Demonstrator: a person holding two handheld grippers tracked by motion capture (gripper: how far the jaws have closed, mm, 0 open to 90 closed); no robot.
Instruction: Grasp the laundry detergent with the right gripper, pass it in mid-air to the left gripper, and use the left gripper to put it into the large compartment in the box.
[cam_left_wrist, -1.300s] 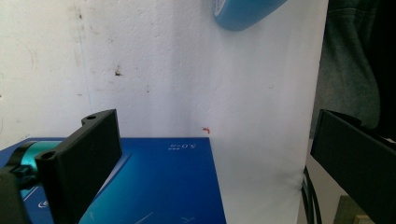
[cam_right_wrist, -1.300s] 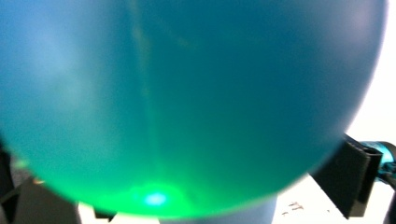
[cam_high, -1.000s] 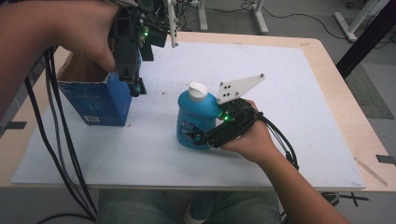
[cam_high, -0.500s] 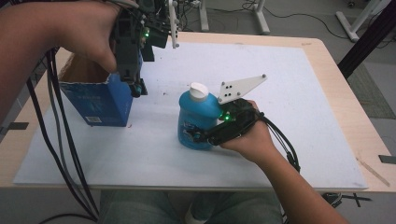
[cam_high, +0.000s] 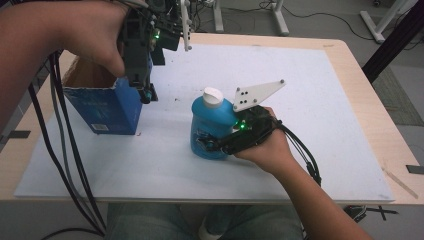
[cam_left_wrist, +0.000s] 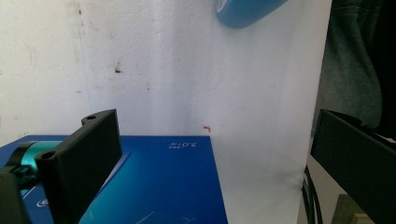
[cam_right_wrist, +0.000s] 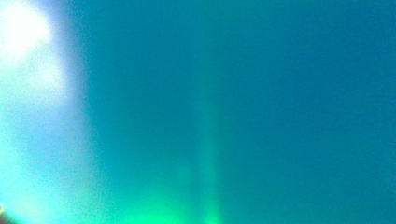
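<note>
Right hand-held gripper (cam_high: 212, 145) low, level, jaws just closing — left hand-held gripper (cam_high: 145, 92) raised, pointing down (jaws apart)

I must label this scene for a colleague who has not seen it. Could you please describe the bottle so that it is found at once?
On the white board covering the wooden table, look near the middle, right of the open blue box. There the blue bottle stands upright beside the right gripper. Its white cap sets it apart.

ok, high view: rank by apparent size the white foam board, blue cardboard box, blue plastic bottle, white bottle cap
1. white foam board
2. blue cardboard box, partly hidden by the left hand
3. blue plastic bottle, slightly smaller
4. white bottle cap
</note>
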